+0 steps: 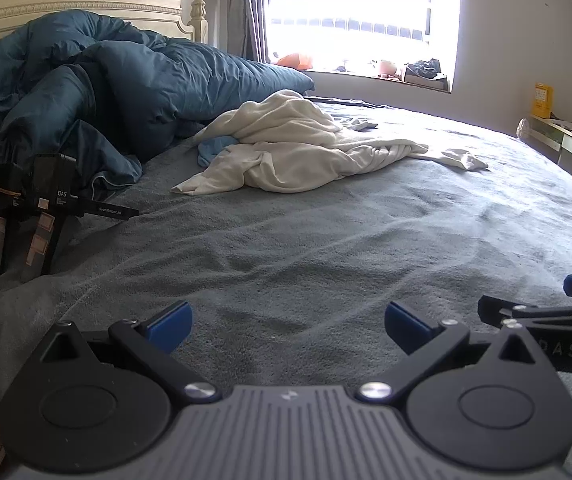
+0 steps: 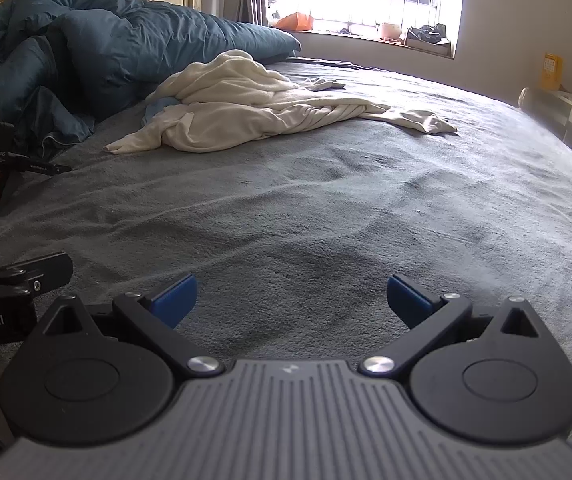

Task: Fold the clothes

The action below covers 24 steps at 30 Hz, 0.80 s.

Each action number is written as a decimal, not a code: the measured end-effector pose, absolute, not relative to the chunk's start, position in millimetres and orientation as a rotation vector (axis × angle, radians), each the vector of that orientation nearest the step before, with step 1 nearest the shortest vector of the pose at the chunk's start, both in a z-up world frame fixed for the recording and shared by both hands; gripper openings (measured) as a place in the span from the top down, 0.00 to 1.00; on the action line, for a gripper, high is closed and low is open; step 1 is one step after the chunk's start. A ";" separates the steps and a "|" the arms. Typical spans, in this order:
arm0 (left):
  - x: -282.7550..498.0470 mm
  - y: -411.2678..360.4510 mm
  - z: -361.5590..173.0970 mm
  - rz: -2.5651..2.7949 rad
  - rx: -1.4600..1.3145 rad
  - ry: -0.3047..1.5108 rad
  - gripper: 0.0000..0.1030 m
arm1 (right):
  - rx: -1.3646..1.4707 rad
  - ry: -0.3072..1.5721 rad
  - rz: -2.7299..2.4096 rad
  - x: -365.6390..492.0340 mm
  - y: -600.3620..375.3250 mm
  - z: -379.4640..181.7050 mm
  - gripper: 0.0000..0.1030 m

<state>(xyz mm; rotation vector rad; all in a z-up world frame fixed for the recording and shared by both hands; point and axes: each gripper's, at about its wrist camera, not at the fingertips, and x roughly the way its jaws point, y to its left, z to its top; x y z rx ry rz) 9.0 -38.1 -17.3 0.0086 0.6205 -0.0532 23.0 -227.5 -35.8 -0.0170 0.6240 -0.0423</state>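
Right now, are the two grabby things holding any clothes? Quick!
Left hand-held gripper: open, holding nothing, over the grey bedsheet.
Right hand-held gripper: open, holding nothing. The white clothes lie farther up the bed, untouched.

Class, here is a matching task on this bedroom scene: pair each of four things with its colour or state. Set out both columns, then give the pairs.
Things:
1. quilt
2. crumpled garment
3. bedsheet
4. left gripper

Descriptions:
A. grey, spread flat over the bed
B. jaws apart, holding nothing
C. dark blue, heaped by the headboard
D. cream-white, lying in a bunch on the bed

Pairs: 1-C, 2-D, 3-A, 4-B
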 end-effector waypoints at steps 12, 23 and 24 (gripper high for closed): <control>13.0 -40.1 -20.2 -0.053 0.018 0.638 0.00 | -0.008 0.632 -0.047 25.6 -230.0 -38.6 0.01; 19.5 -38.9 -23.8 -0.053 0.017 0.652 0.00 | -0.006 0.641 -0.047 30.6 -229.7 -40.9 0.01; 20.5 -38.7 -24.3 -0.057 0.018 0.655 0.00 | -0.007 0.642 -0.047 31.5 -229.5 -41.5 0.01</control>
